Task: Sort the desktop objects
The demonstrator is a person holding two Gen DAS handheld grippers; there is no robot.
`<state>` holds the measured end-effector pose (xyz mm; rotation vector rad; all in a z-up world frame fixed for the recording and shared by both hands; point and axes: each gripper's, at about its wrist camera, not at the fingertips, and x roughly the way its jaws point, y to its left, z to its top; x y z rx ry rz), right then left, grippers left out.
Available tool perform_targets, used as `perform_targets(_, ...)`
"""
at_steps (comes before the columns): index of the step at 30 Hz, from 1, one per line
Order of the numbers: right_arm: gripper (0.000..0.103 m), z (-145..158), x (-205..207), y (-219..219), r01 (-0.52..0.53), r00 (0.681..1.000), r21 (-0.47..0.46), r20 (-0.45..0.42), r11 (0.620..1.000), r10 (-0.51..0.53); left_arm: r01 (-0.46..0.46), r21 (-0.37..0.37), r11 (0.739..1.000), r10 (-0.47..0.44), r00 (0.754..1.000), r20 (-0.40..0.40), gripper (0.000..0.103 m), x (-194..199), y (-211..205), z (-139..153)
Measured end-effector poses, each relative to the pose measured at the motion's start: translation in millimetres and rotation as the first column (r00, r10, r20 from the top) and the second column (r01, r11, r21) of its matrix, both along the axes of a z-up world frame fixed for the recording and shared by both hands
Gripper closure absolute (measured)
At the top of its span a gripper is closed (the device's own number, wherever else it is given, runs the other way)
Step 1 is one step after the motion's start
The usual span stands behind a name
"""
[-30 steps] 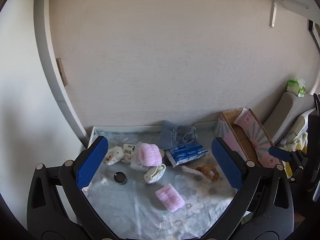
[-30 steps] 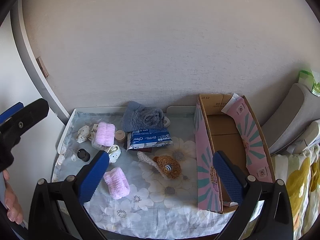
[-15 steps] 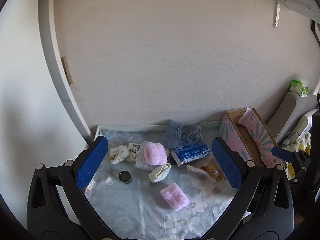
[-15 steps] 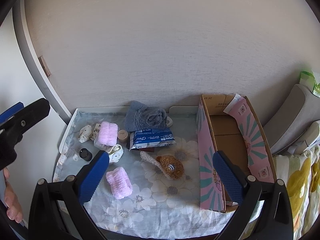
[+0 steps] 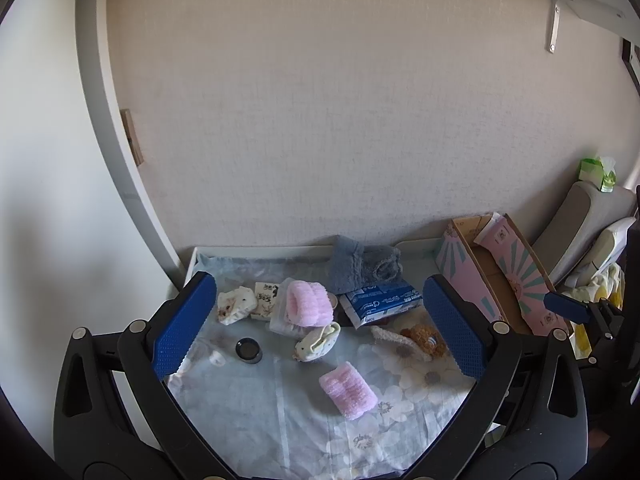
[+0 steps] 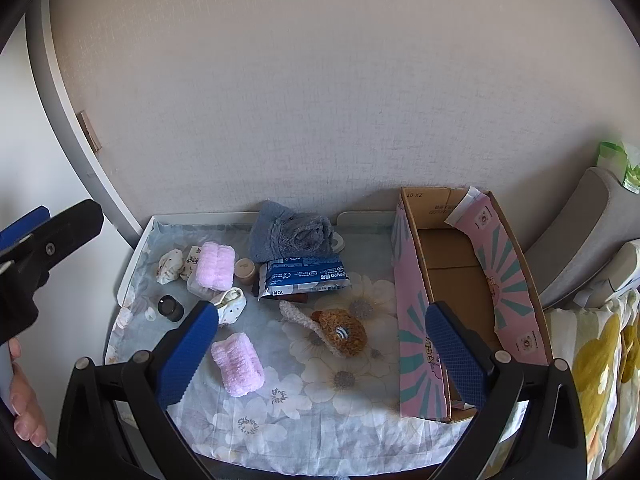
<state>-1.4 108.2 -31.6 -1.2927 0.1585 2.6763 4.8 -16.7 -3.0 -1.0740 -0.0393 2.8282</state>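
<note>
While both were held above the counter point(image 6: 280, 432), the left tool point(image 5: 318, 326) and right tool point(image 6: 320, 354) were spread wide, nothing gripped. Two pink rolls point(image 6: 237, 363) point(image 6: 216, 266), a blue packet point(image 6: 306, 276) and a brown plush point(image 6: 342, 332) were scattered on the floral cloth, with the cardboard box point(image 6: 412, 344) set to their right.

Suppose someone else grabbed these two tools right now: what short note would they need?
Left tool: open, empty, hovering over the table.
Right tool: open, empty, also above the table.
Cardboard box at the table's right end: looks empty.
All on the floral cloth: two pink rolls, brown plush toy, blue packet, grey-blue towel, small dark jar, small tan jar, white bundles.
Done: nothing sorted.
Left: everything; the near pink roll seems the easiest start.
</note>
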Motion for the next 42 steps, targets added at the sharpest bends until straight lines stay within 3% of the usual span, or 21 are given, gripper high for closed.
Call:
perform_targets(14,0.0,1,3,-3,-0.014,1.0,-0.007,-0.01,1.0,0.014,-0.022,-0.006,1.0,0.022,1.0,0.018,0.0,4,-4,-3)
perform_targets(23,0.0,-12,0,-1,-0.03,0.999,0.0,0.017,1.0,0.03,-0.048,-0.02,0.999,0.05,0.997,0.067,0.0,1,-15,-22)
perform_targets(33,0.0,-21,-19,23,-0.102,0.993,-0.04,0.047,0.994,0.104,-0.06,0.035,0.998,0.052,0.98,0.193,0.0,-3,-36,-76)
perform_targets(42,0.0,-41,-85,33,-0.226,0.97,-0.036,0.081,0.974,0.228,-0.078,0.124,0.989,0.035,0.948,0.316,0.0,-5,-17,-150)
